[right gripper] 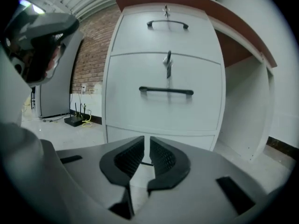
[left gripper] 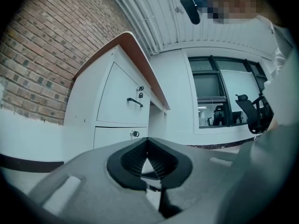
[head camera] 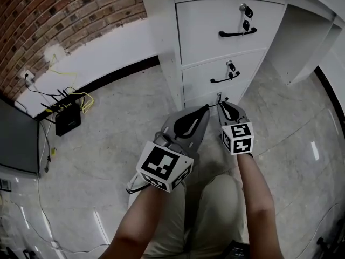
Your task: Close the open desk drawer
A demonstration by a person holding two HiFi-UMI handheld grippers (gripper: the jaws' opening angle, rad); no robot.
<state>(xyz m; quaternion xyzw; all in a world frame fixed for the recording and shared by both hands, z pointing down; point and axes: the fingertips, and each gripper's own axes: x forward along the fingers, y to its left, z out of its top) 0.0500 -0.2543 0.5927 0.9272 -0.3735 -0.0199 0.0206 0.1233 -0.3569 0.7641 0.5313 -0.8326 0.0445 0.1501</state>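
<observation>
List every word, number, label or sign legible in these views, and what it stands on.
No text is readable.
Left marker cube and right marker cube: only black-and-white square patterns, no letters.
Router: any print is too small to read.
Drawer fronts: no labels visible.

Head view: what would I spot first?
The left gripper and right gripper, each with a black-and-white cube, point at the bottom of the white drawers. Up left is a brick wall, with a black router on the floor below.
</observation>
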